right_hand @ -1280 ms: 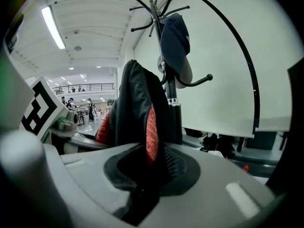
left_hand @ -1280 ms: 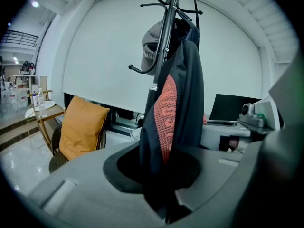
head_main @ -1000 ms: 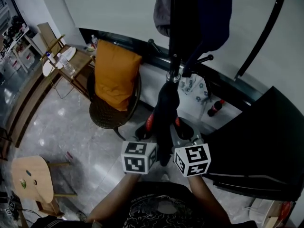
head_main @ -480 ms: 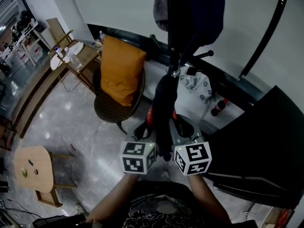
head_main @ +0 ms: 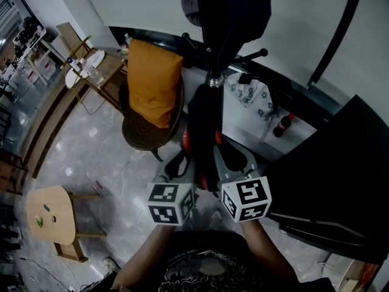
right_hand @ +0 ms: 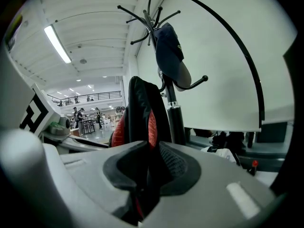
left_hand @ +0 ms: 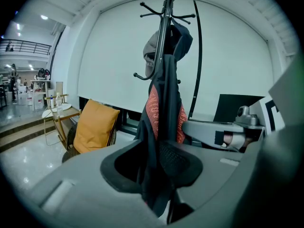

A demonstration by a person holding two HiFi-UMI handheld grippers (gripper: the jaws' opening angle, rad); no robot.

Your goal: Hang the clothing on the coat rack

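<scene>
Blocked straight ahead by the coat rack pole, with the dark garment hanging close before it; hemmed far left by a cushioned chair, right by a black panel; open over the floor near left; free around the top hooks above the cap.

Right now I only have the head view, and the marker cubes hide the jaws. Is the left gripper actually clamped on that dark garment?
Observer: Yes, the left gripper is shut on the garment.
Operator: And the right?
Observer: The right gripper is shut on it too.
Operator: Any free hooks up top?
Observer: The coat rack has bare hooks at its top, above a hanging cap.
</scene>
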